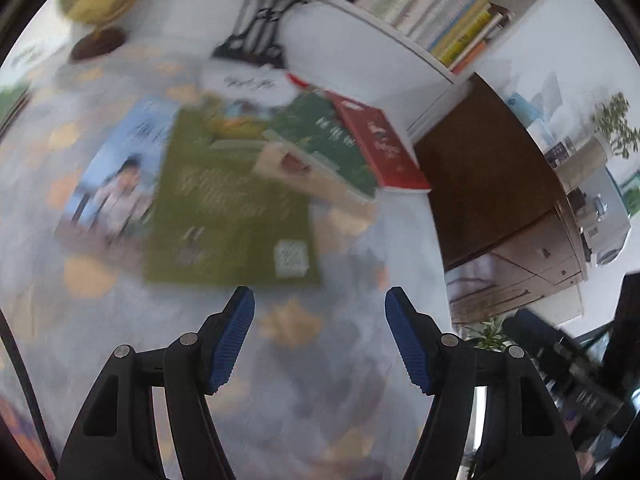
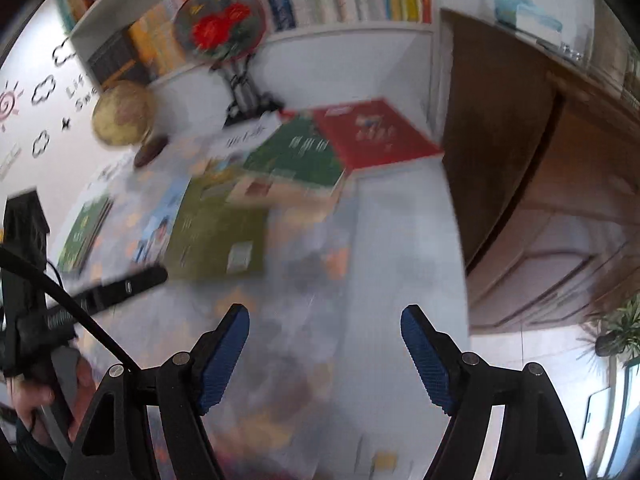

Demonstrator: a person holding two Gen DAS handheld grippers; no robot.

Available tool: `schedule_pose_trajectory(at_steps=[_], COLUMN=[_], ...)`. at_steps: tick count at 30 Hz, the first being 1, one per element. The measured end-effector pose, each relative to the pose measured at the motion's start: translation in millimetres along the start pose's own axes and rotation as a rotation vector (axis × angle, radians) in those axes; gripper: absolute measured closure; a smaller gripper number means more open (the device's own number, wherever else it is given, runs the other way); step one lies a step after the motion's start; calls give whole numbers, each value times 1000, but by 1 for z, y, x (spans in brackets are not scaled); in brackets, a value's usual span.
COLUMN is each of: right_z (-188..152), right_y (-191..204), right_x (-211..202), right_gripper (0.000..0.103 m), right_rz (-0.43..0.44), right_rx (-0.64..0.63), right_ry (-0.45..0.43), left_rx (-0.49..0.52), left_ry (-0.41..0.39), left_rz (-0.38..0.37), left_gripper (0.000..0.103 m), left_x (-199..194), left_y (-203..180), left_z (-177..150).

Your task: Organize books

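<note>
several books lying loose and overlapping on the tablecloth, none yet sorted as far as showing: olive-green book nearest, blue-covered book tucked partly under its left edge, dark green book and red book stacked askew at the far right corner, white book behind them. sitting apart at the left edge of the right wrist view, one more green book. judging the job barely begun, with the whole scatter still waiting to be gathered and stood with the shelved books in the white bookshelf behind.

hovering short of the olive-green book, left gripper with blue pads parted roughly halfway and nothing between them. hanging over bare cloth, right gripper with jaws spread a little wider, likewise gripping nothing. showing at the lower left of the right wrist view, a person's hand wrapped around the other tool's black handle.

covering the table, pale grey-blue cloth with orange leaf-like blotches, heavily smeared by motion blur. standing at the back, a globe on a dark base and a round red-flower fan on a black stand. filling the right side, a brown wooden cabinet, with a potted plant on the floor beyond and sun and cloud decals on the white wall at left.
</note>
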State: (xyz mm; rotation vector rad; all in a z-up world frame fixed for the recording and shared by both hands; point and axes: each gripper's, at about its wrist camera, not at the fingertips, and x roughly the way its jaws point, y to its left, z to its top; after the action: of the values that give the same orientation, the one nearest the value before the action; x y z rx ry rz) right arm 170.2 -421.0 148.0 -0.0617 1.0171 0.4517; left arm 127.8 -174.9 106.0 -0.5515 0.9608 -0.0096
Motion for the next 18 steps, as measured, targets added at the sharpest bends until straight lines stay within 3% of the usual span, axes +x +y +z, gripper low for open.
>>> schedule_pose_trajectory(at_steps=[3,7,12,16,18], right_z=[34,82,137,174,191], right_y=[-16,-34,-56,-73,-77], right_x=[11,52,115,166,189], right_gripper=[26,26,26,26,26], right_rz=[-31,-43,-68,-69,-116], right_rx=[7,17,-25,-44,-67], right_ry=[-51,-16,-30,-52,-65], left_rx=[52,63,-18,-58,-69], left_ry=[-20,-60,-89,-96,-104], left_rz=[13,22,33,94,128], left_gripper=[37,37,37,37,37], left_x=[15,39,82,118,136], left_y=[-24,-45,-52,-59,-62], left_z=[27,62,94,112,121])
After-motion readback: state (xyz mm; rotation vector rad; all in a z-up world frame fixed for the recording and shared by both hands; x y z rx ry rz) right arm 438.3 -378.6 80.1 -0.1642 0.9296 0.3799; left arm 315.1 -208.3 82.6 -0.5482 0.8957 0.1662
